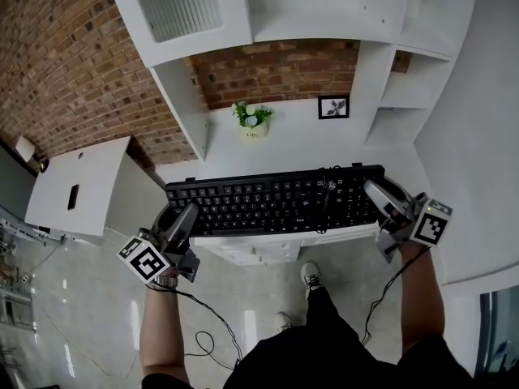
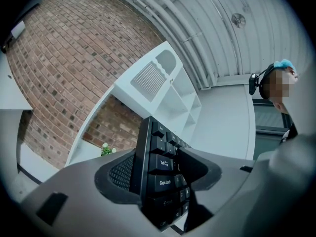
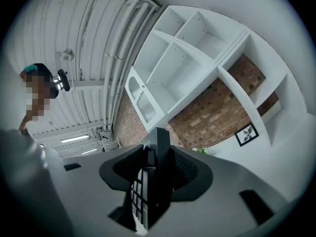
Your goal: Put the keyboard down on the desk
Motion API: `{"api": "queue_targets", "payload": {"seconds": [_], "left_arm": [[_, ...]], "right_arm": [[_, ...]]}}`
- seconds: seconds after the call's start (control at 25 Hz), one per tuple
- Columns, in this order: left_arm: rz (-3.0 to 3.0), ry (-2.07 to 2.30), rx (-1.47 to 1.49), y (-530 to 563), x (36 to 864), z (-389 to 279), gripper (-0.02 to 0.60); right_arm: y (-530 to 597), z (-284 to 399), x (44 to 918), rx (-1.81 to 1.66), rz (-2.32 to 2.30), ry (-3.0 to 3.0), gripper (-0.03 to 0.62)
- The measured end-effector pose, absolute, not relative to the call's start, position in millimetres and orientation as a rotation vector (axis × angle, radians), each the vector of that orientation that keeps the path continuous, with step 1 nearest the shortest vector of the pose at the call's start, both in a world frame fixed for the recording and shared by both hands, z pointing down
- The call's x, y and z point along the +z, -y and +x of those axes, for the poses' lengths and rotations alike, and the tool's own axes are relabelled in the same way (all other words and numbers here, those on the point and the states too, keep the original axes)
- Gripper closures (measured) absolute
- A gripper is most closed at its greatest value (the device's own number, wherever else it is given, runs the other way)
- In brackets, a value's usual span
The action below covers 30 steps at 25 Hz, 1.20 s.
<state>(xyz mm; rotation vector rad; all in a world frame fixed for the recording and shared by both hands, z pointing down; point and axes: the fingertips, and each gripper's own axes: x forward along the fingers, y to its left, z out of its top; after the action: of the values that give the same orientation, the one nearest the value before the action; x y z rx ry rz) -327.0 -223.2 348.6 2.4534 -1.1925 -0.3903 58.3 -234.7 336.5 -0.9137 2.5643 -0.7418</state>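
Head view: keyboard (image 1: 276,201) level over the counter (image 1: 284,136) front edge, long axis running from left tongs (image 1: 186,215) to right tongs (image 1: 378,196). Left gripper view: tongs clamped on the Tab-side end. Right gripper view: tongs clamped on the numpad end.

The keyboard (image 1: 276,203) looks like black plastic with dull keys. The left gripper (image 1: 186,215) at its 9 o'clock end and the right gripper (image 1: 375,193) at its 3 o'clock end look like smooth grey plastic, not shiny. The desk (image 1: 300,140) is smooth and white. The brick wall (image 1: 73,63) is rough. The floor (image 1: 81,331) at 7 o'clock is shiny.
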Motion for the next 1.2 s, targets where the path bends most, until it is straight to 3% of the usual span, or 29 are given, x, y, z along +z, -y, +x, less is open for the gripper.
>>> {"api": "queue_targets", "payload": {"seconds": [0.2, 0.64, 1.2], "left_arm": [[2.414, 1.240, -0.354, 296, 369, -311, 0.314], [2.304, 1.208, -0.283, 342, 399, -311, 0.314], [2.115, 1.233, -0.181, 429, 515, -305, 0.313]], "right_arm": [[323, 75, 367, -0.809, -0.879, -2.585, 0.418], [364, 75, 393, -0.976, -0.947, -2.580, 0.416], [468, 82, 517, -1.267, -0.970, -2.565, 0.413]]}}
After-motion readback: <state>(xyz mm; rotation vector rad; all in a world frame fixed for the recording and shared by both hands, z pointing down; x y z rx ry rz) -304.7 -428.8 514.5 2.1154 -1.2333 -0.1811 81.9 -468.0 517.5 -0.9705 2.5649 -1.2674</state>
